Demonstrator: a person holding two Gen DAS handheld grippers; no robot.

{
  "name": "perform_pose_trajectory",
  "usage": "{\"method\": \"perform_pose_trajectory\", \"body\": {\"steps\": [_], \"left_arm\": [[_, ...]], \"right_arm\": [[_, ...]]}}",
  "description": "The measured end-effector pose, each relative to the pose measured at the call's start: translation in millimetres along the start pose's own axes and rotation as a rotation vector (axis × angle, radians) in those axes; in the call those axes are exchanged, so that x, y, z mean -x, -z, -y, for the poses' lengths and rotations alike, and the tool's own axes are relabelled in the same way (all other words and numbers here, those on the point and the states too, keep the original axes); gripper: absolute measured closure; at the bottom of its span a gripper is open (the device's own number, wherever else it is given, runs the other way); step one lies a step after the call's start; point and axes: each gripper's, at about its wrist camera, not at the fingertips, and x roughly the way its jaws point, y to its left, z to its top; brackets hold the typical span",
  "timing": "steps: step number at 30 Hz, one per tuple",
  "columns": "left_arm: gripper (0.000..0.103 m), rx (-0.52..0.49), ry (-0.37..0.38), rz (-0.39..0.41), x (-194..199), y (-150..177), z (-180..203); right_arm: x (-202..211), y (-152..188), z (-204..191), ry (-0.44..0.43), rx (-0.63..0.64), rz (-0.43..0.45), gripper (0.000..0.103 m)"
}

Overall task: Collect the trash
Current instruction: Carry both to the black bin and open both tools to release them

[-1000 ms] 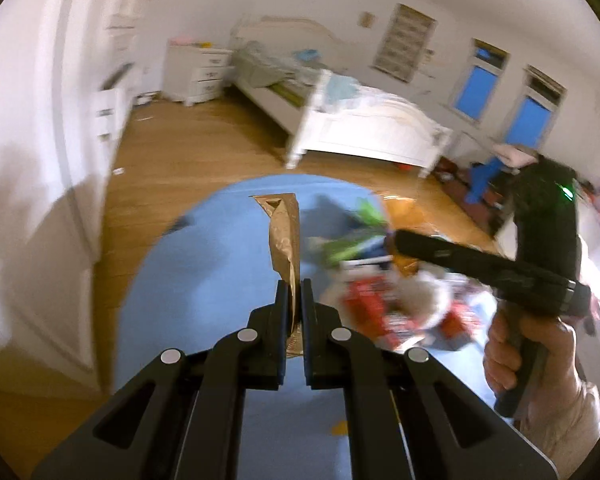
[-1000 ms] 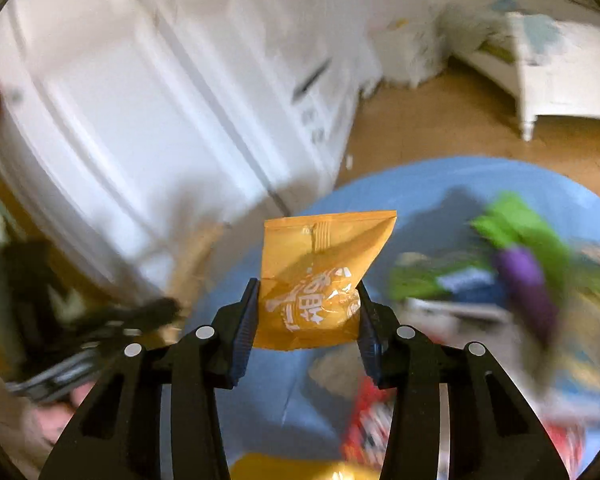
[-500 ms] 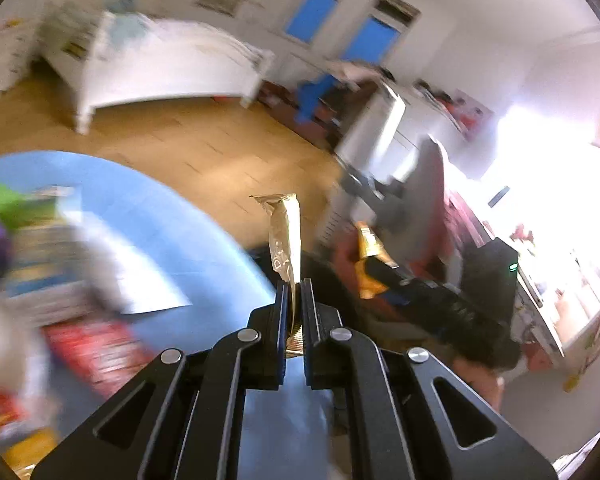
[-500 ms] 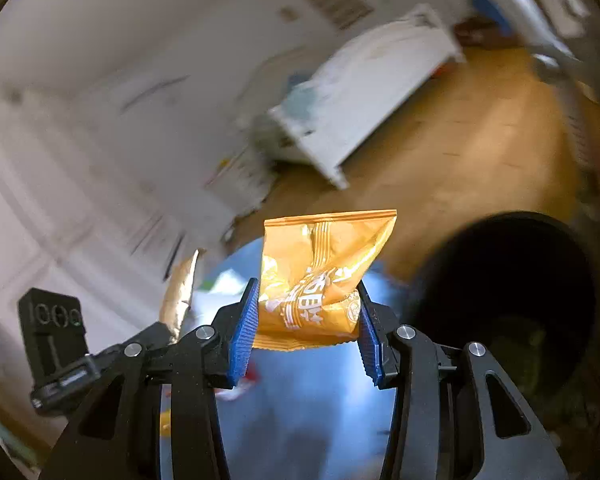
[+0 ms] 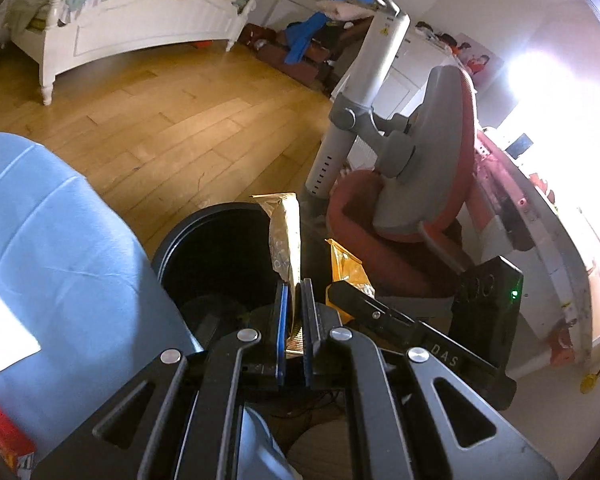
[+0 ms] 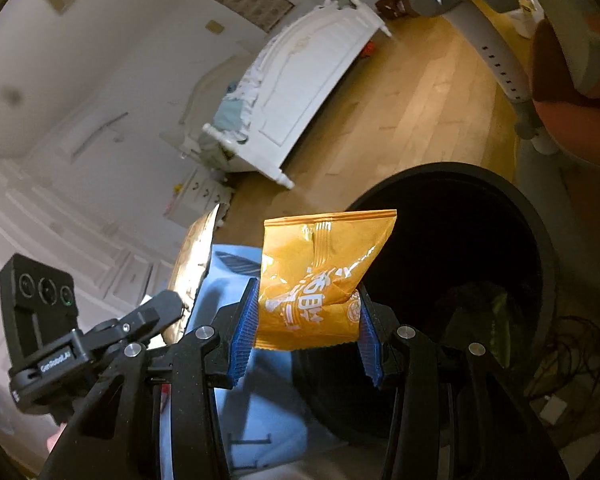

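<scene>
Two crinkled packets, orange packet, seemingly golden wrapper

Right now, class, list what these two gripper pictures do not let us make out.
- Bin contents: left view, the inside is too dark; right view shows only dim greenish shapes.
- Gold wrapper: left view, seen edge-on, print unreadable.
- Orange packet: right view, creases and the jaws hide part of the lettering.
- Red box: left view, cut off by the edge.

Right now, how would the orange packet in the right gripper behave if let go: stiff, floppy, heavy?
The orange packet looks creased and puffy between the right gripper, so likely light and crinkly. Its top stands unsupported, suggesting some stiffness. Released, it would probably flutter toward the bin.
</scene>
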Motion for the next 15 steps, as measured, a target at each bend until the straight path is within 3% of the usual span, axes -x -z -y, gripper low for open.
{"method": "perform_pose_trajectory", "body": {"steps": [2,4,5,6,7,15], "left_arm": [[0.092,-0.007,-0.002,-0.011,-5,-2,1],[0.078,-0.020,-0.024,-0.034,-14,-4,5],[0.056,-0.023,-0.038,-0.037,-16,-5,7],[0.037,-0.024,-0.044,-0.026,-15,-5,9],[0.031,-0.029,-0.046,-0.004,-12,-4,10],[0.019,-0.053,-0.061,0.096,56,15,13]], "right_arm": [[2,-1,5,0.019,-0.008,0.001,0.054],[4,-5,8,0.065,-0.010,0.012,0.032],[8,-4,9,0.098,-0.006,0.037,0.020],[11,-3,8,0.115,0.005,0.048,0.020],[11,-3,8,0.126,0.014,0.047,0.020],[16,13,-25,0.100,0.089,0.044,0.020]]}}
